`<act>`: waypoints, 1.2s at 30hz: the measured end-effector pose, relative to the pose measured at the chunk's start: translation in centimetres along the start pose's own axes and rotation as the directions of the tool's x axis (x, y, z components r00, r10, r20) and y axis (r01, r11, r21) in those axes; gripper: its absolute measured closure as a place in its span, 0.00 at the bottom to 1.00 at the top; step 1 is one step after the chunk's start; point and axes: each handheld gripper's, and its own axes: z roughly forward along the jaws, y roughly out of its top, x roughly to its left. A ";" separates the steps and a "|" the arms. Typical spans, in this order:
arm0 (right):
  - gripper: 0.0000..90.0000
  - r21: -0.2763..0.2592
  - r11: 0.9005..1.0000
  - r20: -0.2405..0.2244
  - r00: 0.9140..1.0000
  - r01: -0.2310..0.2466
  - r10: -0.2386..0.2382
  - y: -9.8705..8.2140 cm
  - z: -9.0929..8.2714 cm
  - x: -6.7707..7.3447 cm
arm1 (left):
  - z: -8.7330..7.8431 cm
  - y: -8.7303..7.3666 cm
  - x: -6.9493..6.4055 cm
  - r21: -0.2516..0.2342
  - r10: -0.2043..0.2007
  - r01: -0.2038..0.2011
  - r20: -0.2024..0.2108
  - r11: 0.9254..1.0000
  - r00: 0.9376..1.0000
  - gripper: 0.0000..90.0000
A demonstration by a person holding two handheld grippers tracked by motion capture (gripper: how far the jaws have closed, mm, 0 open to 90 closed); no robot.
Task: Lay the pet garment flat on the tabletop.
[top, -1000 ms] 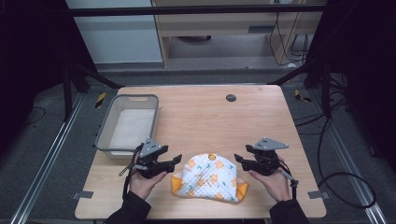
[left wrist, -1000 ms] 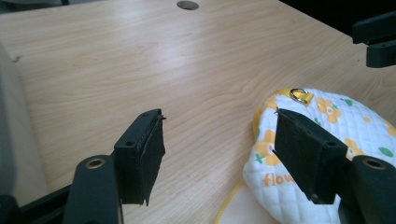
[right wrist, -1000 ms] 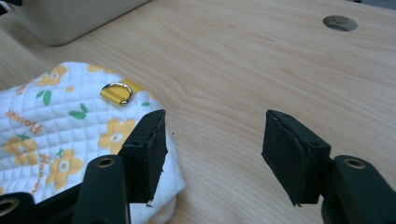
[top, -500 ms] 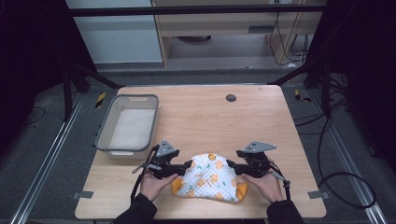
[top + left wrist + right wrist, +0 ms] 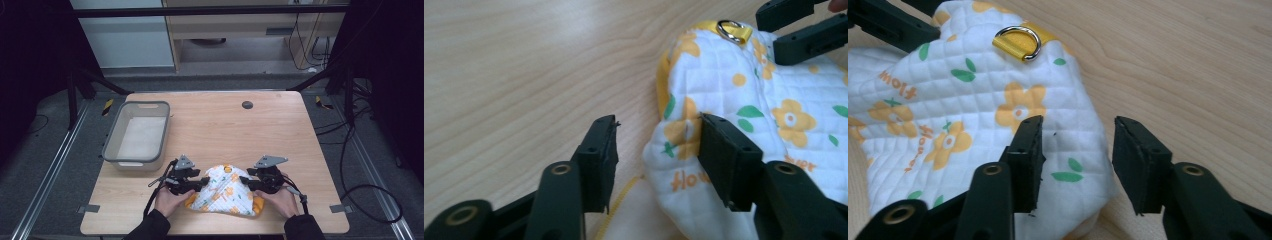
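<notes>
Item 1. Left tongs [image 5: 200,183], held in a person's left hand [image 5: 167,201] at the near edge of the tabletop [image 5: 215,120]. Jaws have just been closing. In the left gripper view [image 5: 656,150] they straddle the near-left corner of the quilted bib; one jaw lies against the cloth, the other stands off over bare wood. Not yet clenched on it.

Item 2. Right tongs [image 5: 248,182], held in the right hand [image 5: 282,200], level with the left pair. Jaws have just been closing. In the right gripper view [image 5: 1078,150] one jaw rests over the cloth, the other beyond its edge, a gap showing between them. Not yet clenched.

Item 3. Quilted bib [image 5: 223,190], white with orange flowers and green leaves, orange lining showing at both near corners. Lies flat at the near middle of the tabletop, between the two tongs. Long axis runs side to side, from tongs to tongs. Narrow end points away from the person.

Item 4. Metal ring [image 5: 1020,40] on a yellow tab, at the bib's far, narrow end; also seen in the left gripper view [image 5: 730,29].

Item 5. Grey tray [image 5: 111,145], left of centre, farther back, well apart from the bib. Long axis runs near to far.

Item 6. Dark round hole [image 5: 247,104], far middle of the tabletop.
</notes>
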 end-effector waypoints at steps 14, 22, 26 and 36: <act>0.95 0.052 0.999 -0.041 0.999 0.006 -0.004 0.0 0.4 0.1 | 0.8 -0.2 -0.9 0.058 0.032 -0.033 0.025 0.998 0.999 0.95; 0.96 -0.036 0.999 -0.043 0.999 -0.013 0.012 0.4 -1.7 0.1 | -1.3 0.5 -1.0 -0.029 0.037 -0.037 0.020 0.999 0.999 0.96; 0.96 -0.092 0.996 -0.042 0.999 -0.007 0.003 0.8 -3.1 0.4 | -3.3 1.1 -1.7 -0.094 0.058 -0.056 0.013 0.994 0.998 0.96; 0.96 -0.209 0.977 -0.037 0.998 0.036 -0.045 2.1 -6.0 2.1 | -6.6 2.0 -2.5 -0.188 0.071 -0.068 0.010 0.980 0.997 0.96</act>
